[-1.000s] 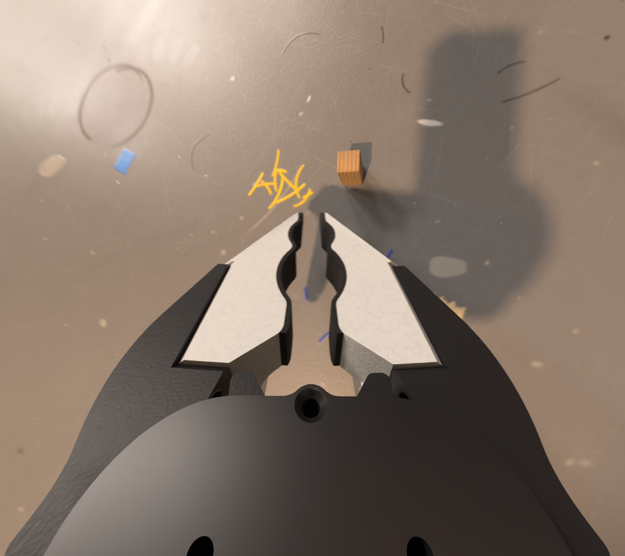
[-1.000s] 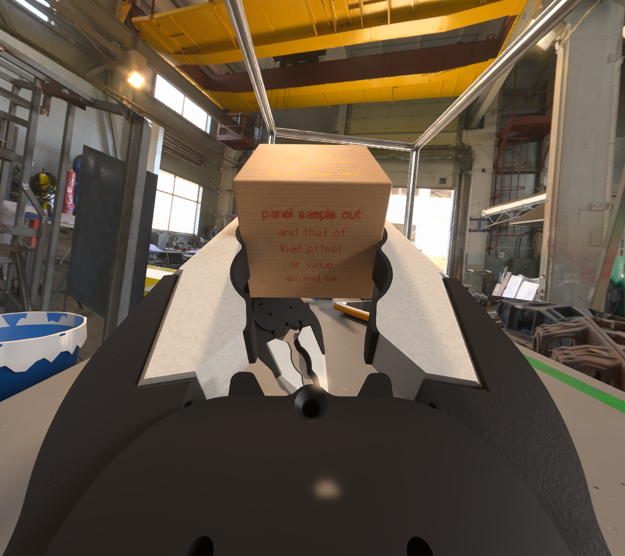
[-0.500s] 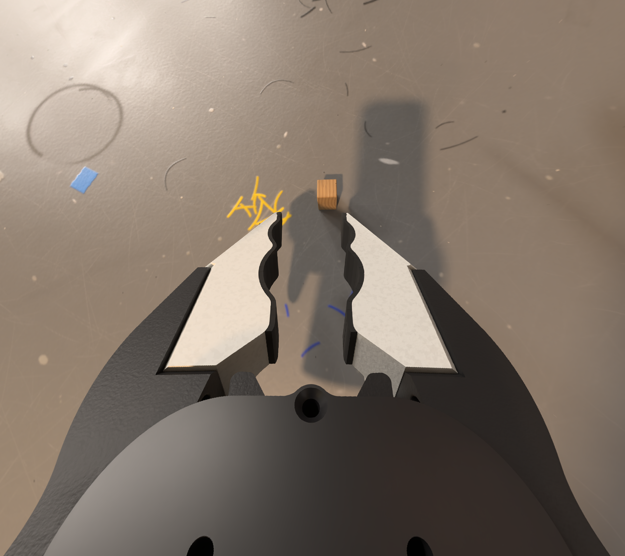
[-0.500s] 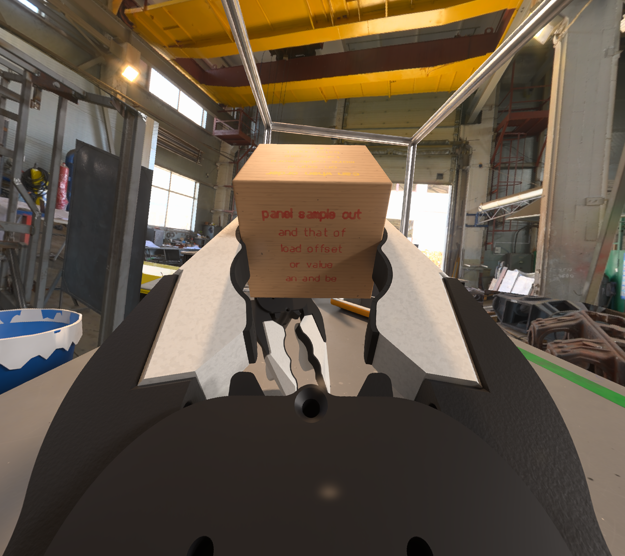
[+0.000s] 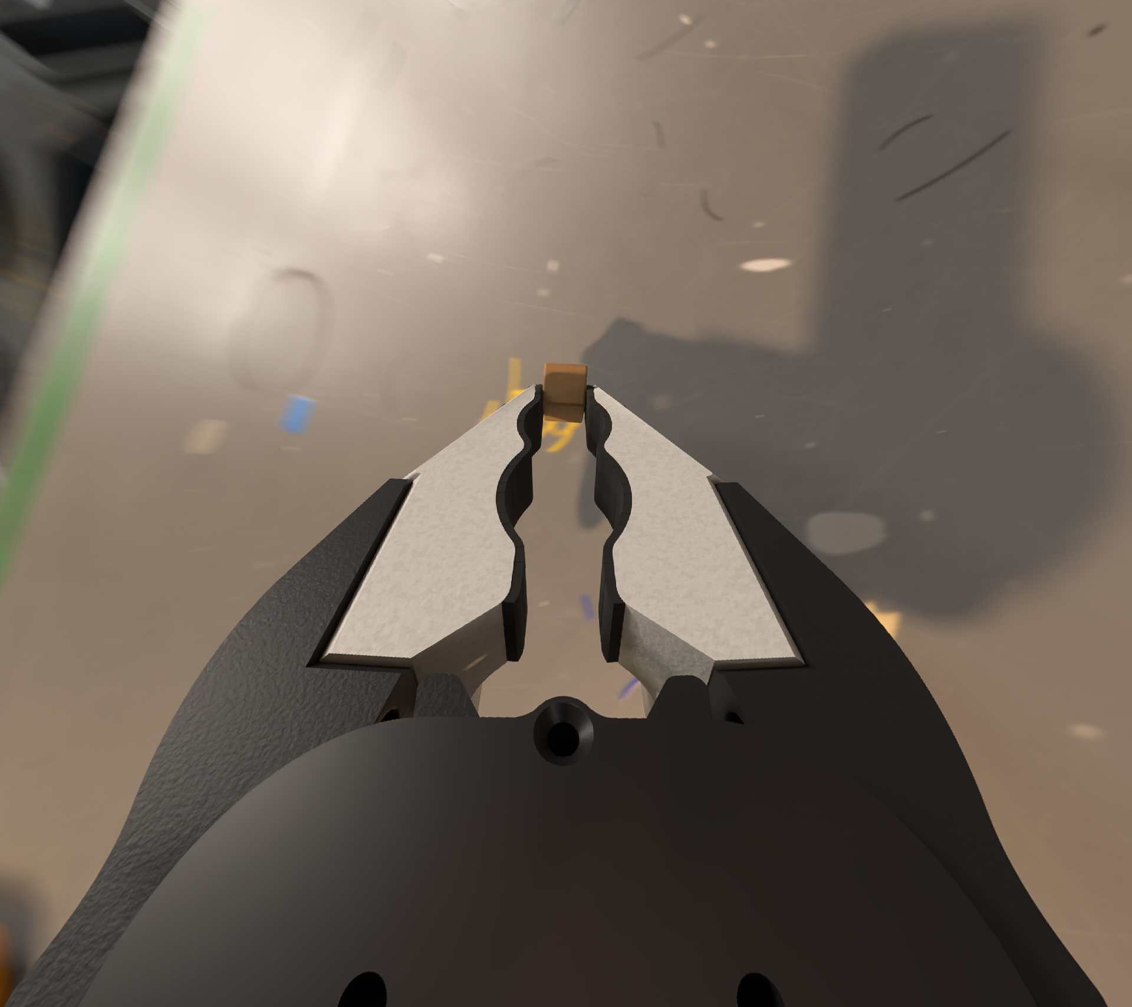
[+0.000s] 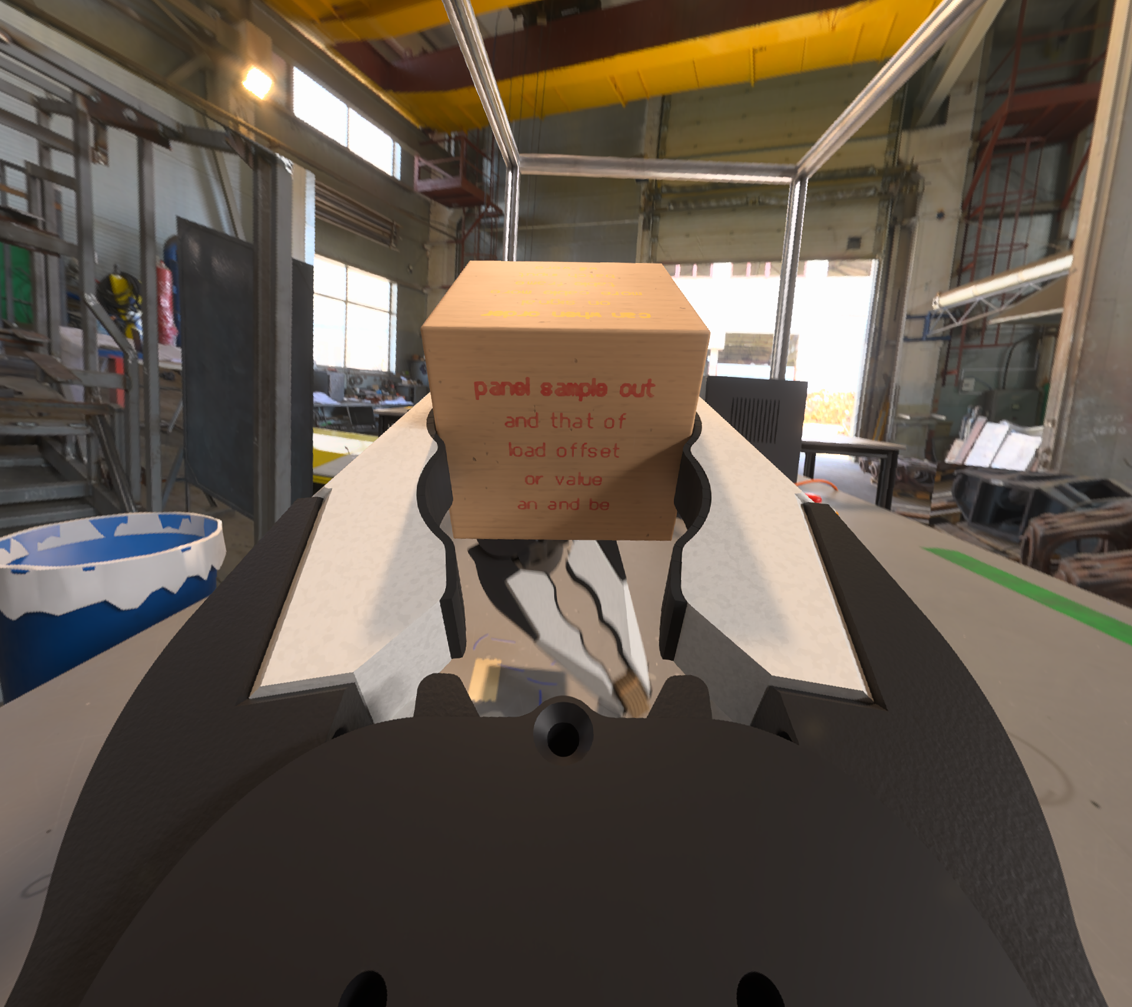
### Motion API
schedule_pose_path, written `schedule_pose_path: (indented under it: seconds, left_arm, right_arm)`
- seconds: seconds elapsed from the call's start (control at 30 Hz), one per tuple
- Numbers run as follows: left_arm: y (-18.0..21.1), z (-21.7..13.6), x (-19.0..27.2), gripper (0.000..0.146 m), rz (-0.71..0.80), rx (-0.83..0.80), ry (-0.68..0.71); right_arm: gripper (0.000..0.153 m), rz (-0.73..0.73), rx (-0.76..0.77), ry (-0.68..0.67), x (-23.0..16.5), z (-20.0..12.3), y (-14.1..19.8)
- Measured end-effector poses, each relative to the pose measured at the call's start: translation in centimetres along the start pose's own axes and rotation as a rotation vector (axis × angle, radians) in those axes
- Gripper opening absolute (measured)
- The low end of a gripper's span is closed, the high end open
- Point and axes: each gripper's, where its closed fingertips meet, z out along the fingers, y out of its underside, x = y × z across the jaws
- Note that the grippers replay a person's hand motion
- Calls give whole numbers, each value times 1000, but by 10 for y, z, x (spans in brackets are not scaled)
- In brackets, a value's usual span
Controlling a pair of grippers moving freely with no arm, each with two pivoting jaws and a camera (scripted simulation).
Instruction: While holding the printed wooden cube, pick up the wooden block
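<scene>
Where the left wrist view looks down on the table (image 5: pixel 367 132): green stripe (image 5: pixel 92 267) along the left edge; blue scrap (image 5: pixel 297 414) and yellow scribbles (image 5: pixel 560 441) on the scuffed surface, blurred. At centre, left gripper (image 5: pixel 564 403) narrowed on the wooden block (image 5: pixel 564 391), block pinched at the very fingertips, raised off the table so far as the blur allows. To the right, a broad dark shadow (image 5: pixel 919 365).

Where the right wrist view looks level across the table: blue-and-white bucket (image 6: pixel 104 585) at far left. At centre, right gripper (image 6: pixel 564 432) clamped on the printed wooden cube (image 6: pixel 564 426), red lettering on the near face, cube clear of the table. Below the cube, the left gripper tilted, block at its tip. Green stripe at far right.
</scene>
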Motion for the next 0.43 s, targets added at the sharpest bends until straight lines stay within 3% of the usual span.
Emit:
schedule_pose_path:
  seconds: [0.23,0.43]
  left_arm:
    - [-56,-97,-68,13,499,168,-720]
    - [-79,-144,-71,13,868,116,-1042]
  right_arm:
    - [74,33,-107,24,3,11,19]
    - [74,106,-61,-55,-8,17,14]
